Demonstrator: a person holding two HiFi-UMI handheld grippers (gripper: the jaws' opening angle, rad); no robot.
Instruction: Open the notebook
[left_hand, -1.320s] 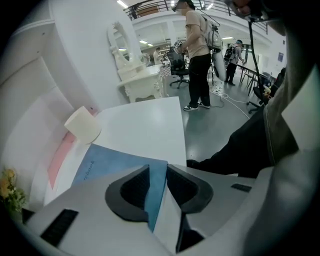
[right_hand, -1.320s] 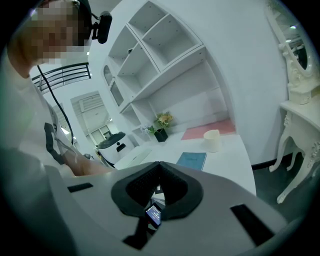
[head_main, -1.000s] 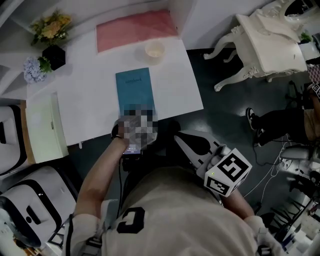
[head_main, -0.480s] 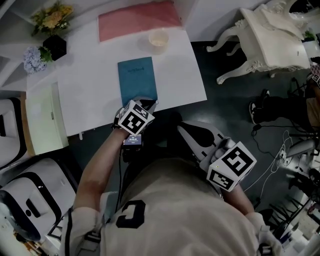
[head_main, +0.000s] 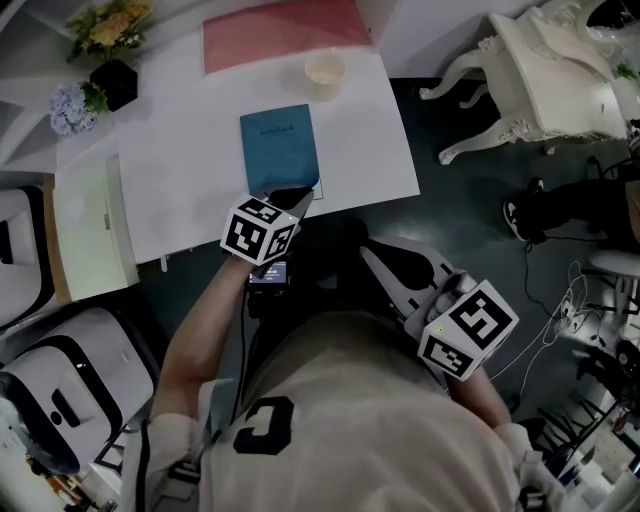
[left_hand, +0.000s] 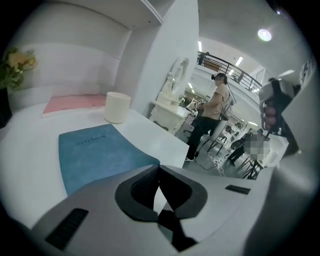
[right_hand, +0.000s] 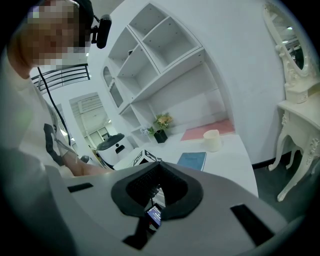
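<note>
Left gripper view: the left gripper (left_hand: 159, 166), agape a second ago, now pinches the near right corner of the teal notebook (left_hand: 95, 152) at the table's (left_hand: 145, 130) front edge. The cover lift looks underway. The right gripper (right_hand: 159, 165) waits closed, empty.

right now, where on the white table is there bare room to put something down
Widest bare patch: the table left of the notebook, nearer than the flower pot. A narrower strip runs right of the notebook, nearer than the cup. Crowded: the far edge with pink mat and cup, and the notebook's near edge, where the left gripper grips it.
</note>
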